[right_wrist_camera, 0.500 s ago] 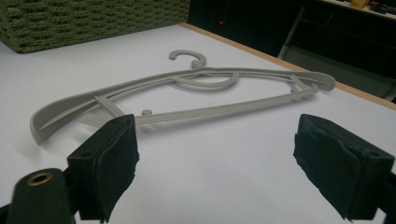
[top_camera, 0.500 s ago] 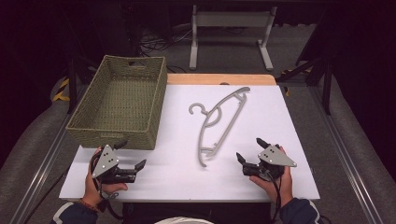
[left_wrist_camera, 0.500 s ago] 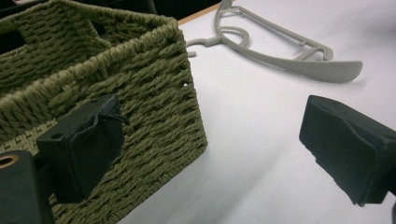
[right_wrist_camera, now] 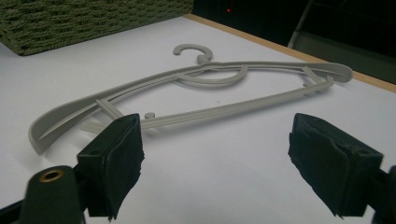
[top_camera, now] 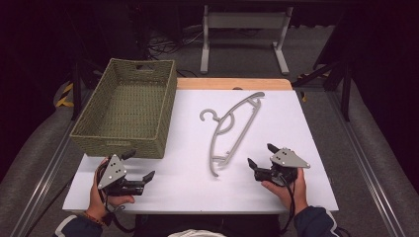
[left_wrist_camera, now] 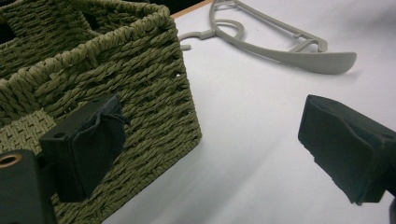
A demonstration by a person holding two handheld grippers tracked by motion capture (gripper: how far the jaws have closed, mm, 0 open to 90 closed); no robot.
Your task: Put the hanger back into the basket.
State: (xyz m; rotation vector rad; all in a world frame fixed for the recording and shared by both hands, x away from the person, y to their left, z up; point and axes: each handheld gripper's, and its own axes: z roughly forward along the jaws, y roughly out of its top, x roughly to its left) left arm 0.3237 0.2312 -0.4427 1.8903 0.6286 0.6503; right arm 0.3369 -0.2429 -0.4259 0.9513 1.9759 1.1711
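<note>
High view: at the near edge of the white tabletop [top_camera: 188, 187], the left gripper [top_camera: 140, 166] rests with its 2 jaws spread apart and nothing between them, just in front of the near right corner of the woven green basket [top_camera: 126, 106]. The right gripper [top_camera: 260, 155] sits near the front right, jaws also apart and empty, pointing at the grey plastic hanger [top_camera: 232, 131]. The hanger lies flat mid-tabletop, near end just beside that gripper, hook toward the basket.
</note>
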